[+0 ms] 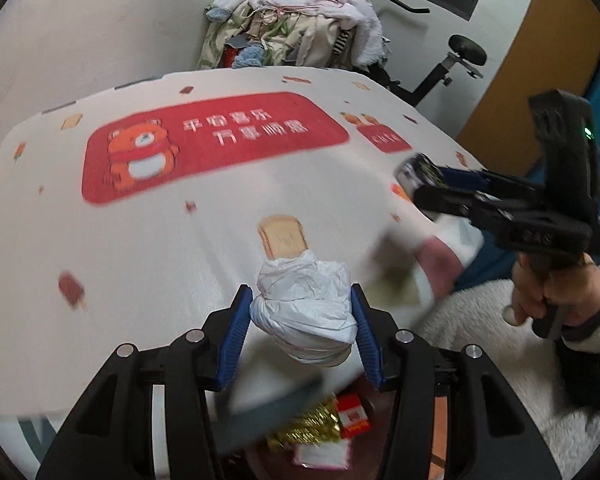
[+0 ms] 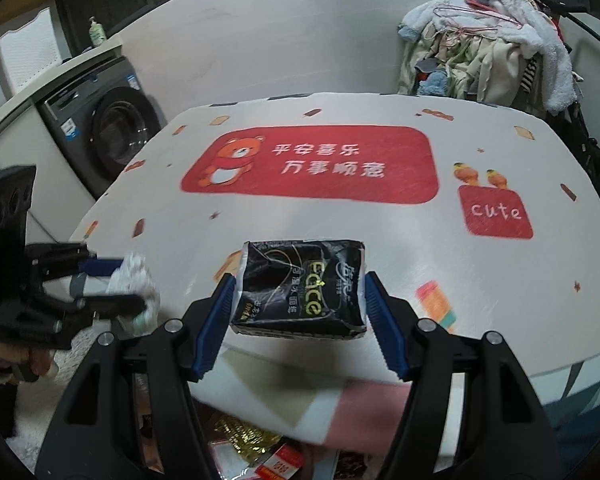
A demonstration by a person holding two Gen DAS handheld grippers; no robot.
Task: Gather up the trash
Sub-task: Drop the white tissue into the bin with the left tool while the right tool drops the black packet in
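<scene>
White crumpled paper sits between the blue pads of the left gripper, whose jaws are about half closed and press on it from both sides. The right gripper has its jaws a little wider, closed on a black tissue packet. Both pieces hang over the near edge of the table, above a bin that already holds wrappers. The paper is soft, so I think it can slip out if the hand swings quickly. The packet is held only by its sides; it can tilt and fall beside the bin.
</scene>
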